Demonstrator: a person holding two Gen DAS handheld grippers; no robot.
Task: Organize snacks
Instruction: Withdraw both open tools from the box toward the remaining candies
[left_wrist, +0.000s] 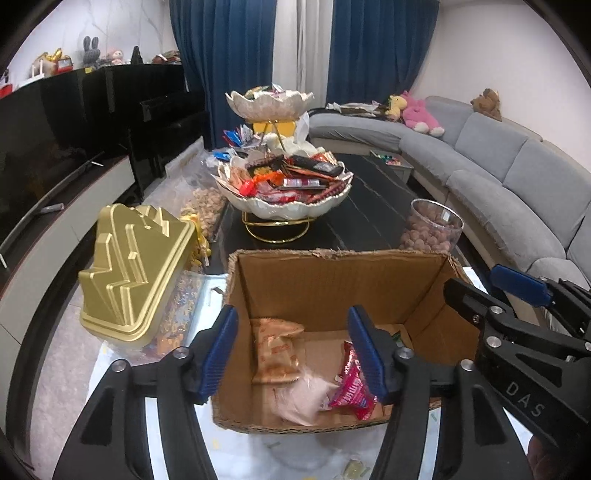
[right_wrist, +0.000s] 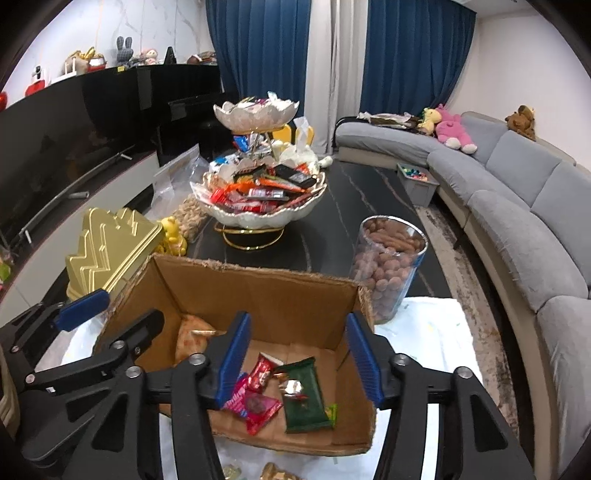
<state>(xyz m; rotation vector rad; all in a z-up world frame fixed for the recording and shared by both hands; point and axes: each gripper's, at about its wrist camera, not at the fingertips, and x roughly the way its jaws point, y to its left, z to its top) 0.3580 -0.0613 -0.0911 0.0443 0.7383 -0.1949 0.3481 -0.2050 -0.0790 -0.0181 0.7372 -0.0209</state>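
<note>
Clearly the snacks here are light, soft things: small packets in crinkly foil or plastic wrap, which slip easily and crush if squeezed hard. Several lie on the floor of the open brown cardboard box (left_wrist: 332, 288): a pale orange bag (left_wrist: 279, 347), a pink foil packet (left_wrist: 351, 387), a dark green wrapped bar (right_wrist: 304, 400) and a small red wrapper (right_wrist: 262, 371). Many more fill the white scalloped two-tier snack bowl (left_wrist: 288, 206) on the dark table behind. I judge that each packet is best taken at a sealed end or across its flat middle, with gentle pressure.

Both tools hang above the box. The left gripper (left_wrist: 293, 354) stands about half parted, with nothing between its blue pads. The right gripper (right_wrist: 299, 363) is likewise parted and empty; the packets under it lie free on the box floor.
</note>
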